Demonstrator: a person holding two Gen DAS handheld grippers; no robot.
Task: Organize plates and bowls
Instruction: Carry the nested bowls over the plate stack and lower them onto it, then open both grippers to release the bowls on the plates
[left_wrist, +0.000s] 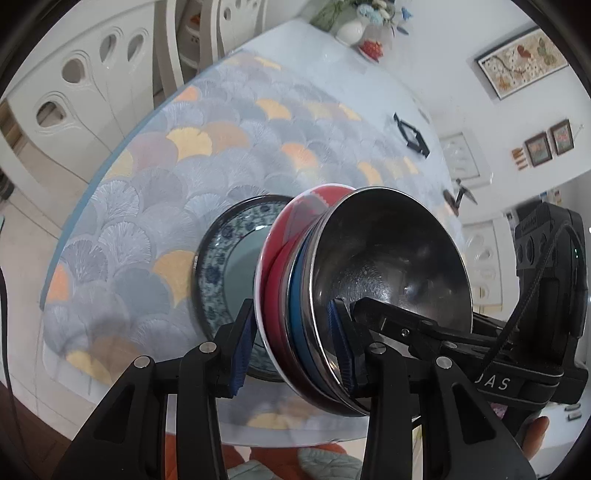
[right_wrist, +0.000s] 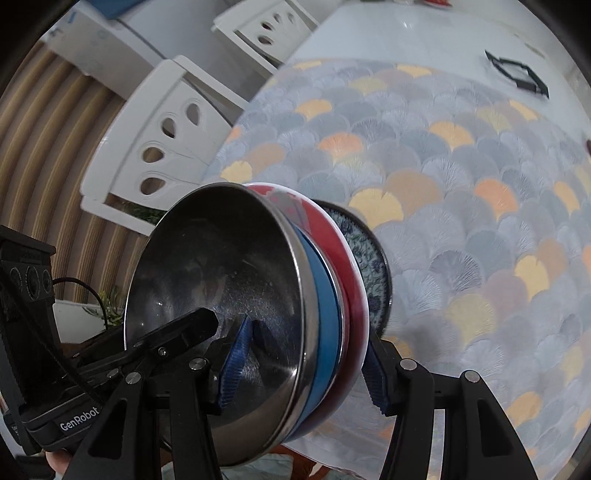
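Note:
Three bowls are nested: a steel bowl (left_wrist: 388, 251) (right_wrist: 221, 277) innermost, then a blue bowl (left_wrist: 295, 295) (right_wrist: 325, 314), and a red bowl (left_wrist: 280, 251) (right_wrist: 343, 251) with a white rim outermost. My left gripper (left_wrist: 291, 332) is shut on the stack's rim, one pad inside the steel bowl and one against the red bowl. My right gripper (right_wrist: 304, 365) clamps the same stack in the same way at another spot on the rim. A blue-and-white patterned plate (left_wrist: 218, 258) (right_wrist: 369, 258) lies just beyond the red bowl. I cannot tell whether it touches the bowl.
The table wears a grey fan-patterned cloth (left_wrist: 147, 184) (right_wrist: 461, 203). A small black frame (left_wrist: 412, 134) (right_wrist: 517, 75) lies farther back. White chairs (left_wrist: 74, 92) (right_wrist: 166, 140) stand along the table's edge. A vase of flowers (left_wrist: 351, 29) stands at the far end.

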